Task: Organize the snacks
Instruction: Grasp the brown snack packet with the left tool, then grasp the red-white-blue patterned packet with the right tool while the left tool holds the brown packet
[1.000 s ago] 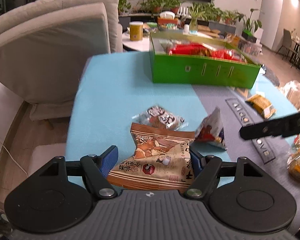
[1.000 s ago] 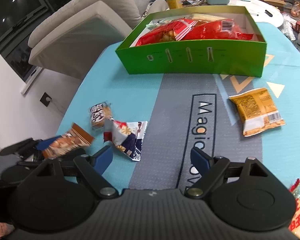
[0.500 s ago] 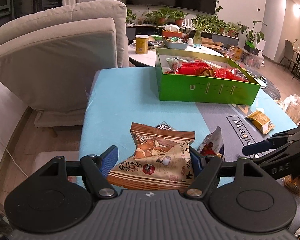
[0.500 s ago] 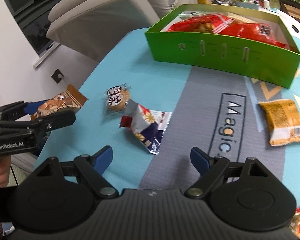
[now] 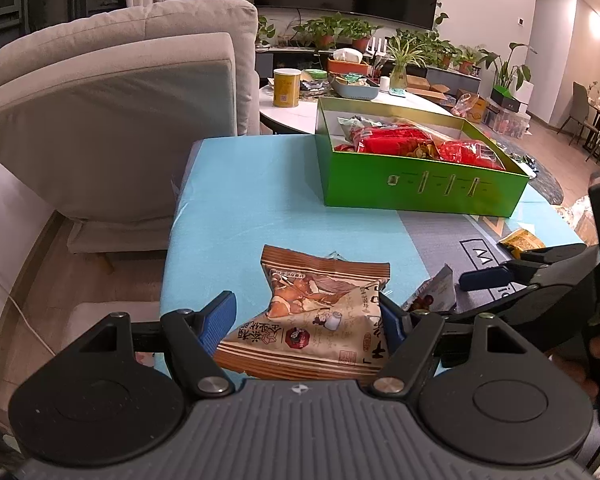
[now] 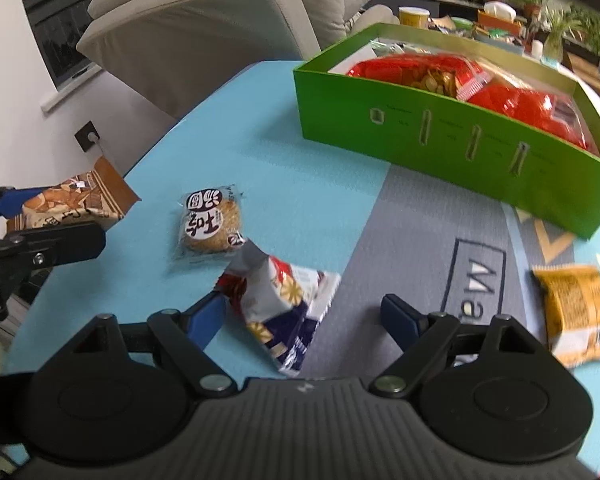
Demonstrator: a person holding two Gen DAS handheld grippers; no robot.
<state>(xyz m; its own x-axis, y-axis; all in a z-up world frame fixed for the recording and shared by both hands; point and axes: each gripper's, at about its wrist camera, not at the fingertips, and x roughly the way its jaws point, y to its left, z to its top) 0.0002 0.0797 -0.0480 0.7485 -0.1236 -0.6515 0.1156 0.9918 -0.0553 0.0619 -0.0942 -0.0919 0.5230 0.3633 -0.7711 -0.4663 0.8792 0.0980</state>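
My left gripper [image 5: 306,316] is shut on a brown snack packet [image 5: 316,312] and holds it above the near left corner of the blue table mat [image 5: 260,192]. The packet also shows in the right wrist view [image 6: 74,200]. My right gripper [image 6: 304,312] is open, its fingers either side of a white, red and blue snack bag [image 6: 284,304] lying on the mat. A round biscuit pack [image 6: 210,222] lies just beyond it. A yellow packet [image 6: 576,312] lies to the right. The green box [image 6: 440,132] at the back holds red snack bags [image 6: 420,70].
A grey sofa [image 5: 112,120] stands left of the table. A round white side table [image 5: 296,108] with a yellow tin [image 5: 287,87] and plants stands behind the box. The table's left edge drops to the floor [image 5: 60,272].
My left gripper has lifted and drawn back with the brown packet. My right gripper has moved forward and down, so that the white and blue bag now lies between its open fingers.
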